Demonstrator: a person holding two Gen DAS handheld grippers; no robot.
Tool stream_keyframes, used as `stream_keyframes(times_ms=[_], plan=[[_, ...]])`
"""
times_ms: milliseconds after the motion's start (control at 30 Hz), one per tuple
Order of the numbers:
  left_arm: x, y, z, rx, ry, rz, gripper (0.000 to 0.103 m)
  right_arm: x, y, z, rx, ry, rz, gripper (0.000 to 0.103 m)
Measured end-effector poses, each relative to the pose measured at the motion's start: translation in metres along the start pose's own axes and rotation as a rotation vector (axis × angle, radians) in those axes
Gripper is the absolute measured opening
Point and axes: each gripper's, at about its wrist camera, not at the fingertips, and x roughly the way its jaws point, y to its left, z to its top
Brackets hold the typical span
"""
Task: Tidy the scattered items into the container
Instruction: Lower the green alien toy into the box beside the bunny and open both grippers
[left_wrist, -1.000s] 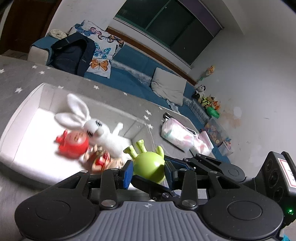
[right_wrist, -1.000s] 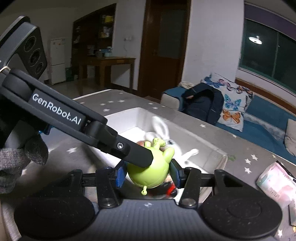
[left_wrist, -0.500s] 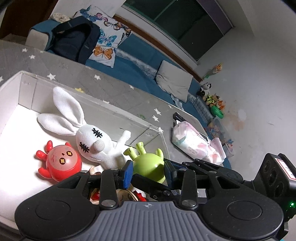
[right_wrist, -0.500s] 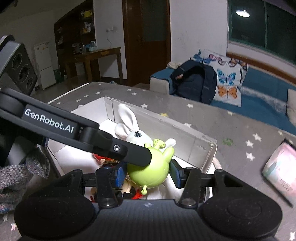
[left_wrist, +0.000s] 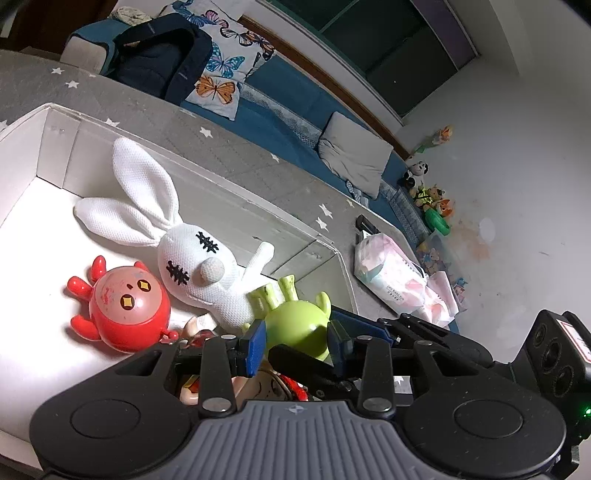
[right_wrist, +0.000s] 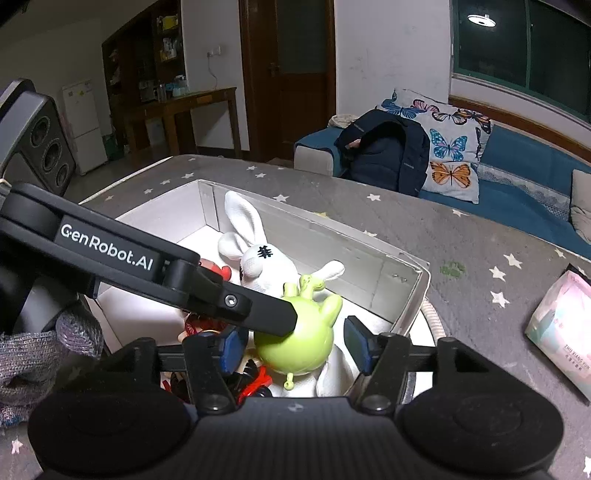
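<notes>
While over box (right_wrist: 415, 295): left tongs (left_wrist: 297, 341) pinching green toy (right_wrist: 295, 343); right tongs (right_wrist: 293, 345) spread around it. Lower beside rabbit (left_wrist: 207, 266), then release gently.

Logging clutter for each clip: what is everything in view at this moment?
green toy: one, lime, between the left tongs' pads, over the box's corner
rabbit plush: one, white, in the box
crab-like toy: one, red, in the box beside the rabbit plush
box: one, white, on the starred grey surface
tissue pack: one, pink-white, on the surface right of the box
backpack: one, dark, on the blue sofa
butterfly cushion: one, white, behind the backpack
left tongs: apparently closed on the green toy
right tongs: open, flanking the green toy
</notes>
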Motion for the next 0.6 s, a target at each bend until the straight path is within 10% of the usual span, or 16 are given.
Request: stream_keyframes(times_ms=[600], plan=[[-0.016,-0.007,-0.006,0.017,-0.026,0.04,0.038,-0.017,0.007,-0.004,0.01,-0.031,-0.017,0.062]])
